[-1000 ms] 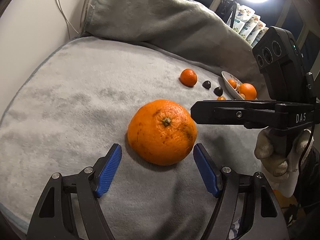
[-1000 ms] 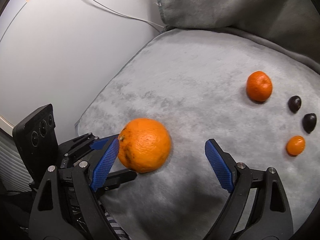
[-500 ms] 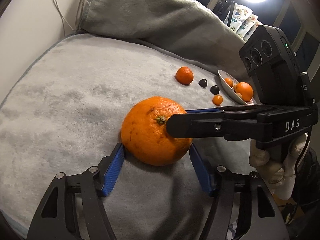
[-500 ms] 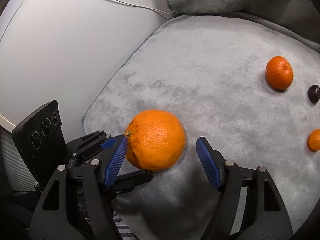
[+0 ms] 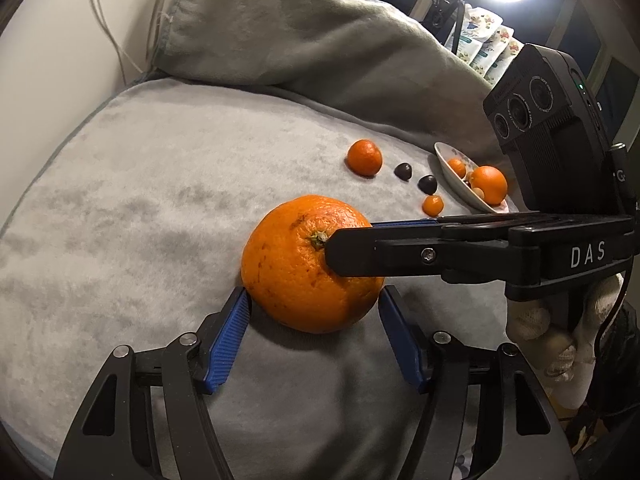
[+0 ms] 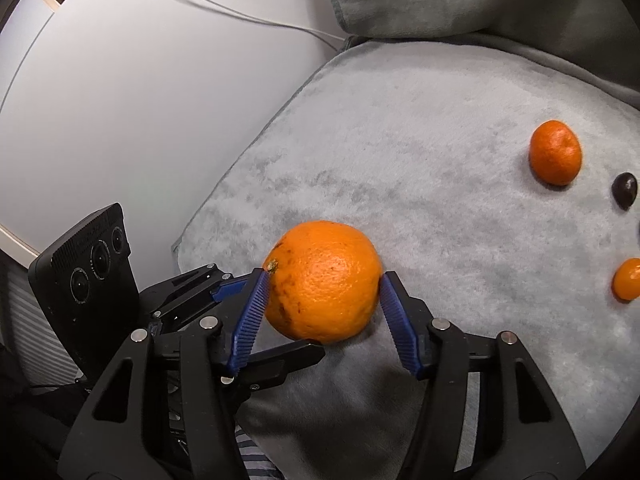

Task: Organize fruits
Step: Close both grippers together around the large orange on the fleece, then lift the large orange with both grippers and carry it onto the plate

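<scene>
We have the large orange [image 6: 324,280] between both pairs of fingers: the right gripper [image 6: 322,312] is closing, pads touching its sides; the left gripper [image 5: 314,336] brackets it, pads against its lower flanks. We should squeeze gently, lift level, then carry toward the dish [image 5: 452,176] beyond.

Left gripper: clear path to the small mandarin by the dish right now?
Probably not. The big orange sits between the left gripper's jaws, and the right gripper, jaws closing on the same orange, crosses toward the small mandarin.
</scene>
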Demonstrator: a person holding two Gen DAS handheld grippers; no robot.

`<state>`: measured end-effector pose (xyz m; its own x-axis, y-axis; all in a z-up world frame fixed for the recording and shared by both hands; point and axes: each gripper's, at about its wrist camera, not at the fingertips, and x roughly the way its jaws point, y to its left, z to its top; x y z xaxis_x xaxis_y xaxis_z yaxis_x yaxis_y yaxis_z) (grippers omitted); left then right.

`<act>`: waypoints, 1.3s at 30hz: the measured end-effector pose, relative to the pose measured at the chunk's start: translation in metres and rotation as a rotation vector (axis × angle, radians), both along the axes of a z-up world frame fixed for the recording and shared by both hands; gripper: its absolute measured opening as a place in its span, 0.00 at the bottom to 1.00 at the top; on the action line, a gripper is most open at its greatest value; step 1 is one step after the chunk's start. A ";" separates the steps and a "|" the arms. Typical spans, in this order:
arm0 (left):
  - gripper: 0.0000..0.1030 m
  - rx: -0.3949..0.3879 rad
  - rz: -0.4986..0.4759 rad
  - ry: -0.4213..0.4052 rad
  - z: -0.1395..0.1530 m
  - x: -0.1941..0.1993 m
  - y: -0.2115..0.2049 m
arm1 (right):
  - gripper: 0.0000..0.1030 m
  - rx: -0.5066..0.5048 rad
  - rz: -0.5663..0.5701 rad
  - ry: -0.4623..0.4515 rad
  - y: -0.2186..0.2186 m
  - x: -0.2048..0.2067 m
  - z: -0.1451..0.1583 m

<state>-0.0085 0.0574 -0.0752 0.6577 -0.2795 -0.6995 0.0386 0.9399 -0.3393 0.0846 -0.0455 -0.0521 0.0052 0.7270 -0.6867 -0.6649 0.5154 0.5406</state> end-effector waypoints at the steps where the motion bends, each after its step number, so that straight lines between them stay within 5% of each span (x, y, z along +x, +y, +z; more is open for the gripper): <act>1: 0.64 -0.001 -0.004 -0.003 0.001 0.001 -0.002 | 0.58 0.001 -0.003 -0.004 -0.002 0.001 0.002; 22: 0.64 0.019 -0.153 -0.120 0.044 0.067 -0.074 | 0.58 0.076 -0.199 -0.105 -0.100 0.037 0.049; 39: 0.64 -0.012 -0.282 -0.162 0.062 0.129 -0.148 | 0.58 0.102 -0.388 -0.142 -0.193 0.079 0.060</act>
<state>0.1209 -0.0905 -0.0136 0.6557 -0.4744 -0.5873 0.3517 0.8803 -0.3184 0.1634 -0.2386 0.0081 0.3808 0.7171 -0.5838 -0.5036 0.6903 0.5194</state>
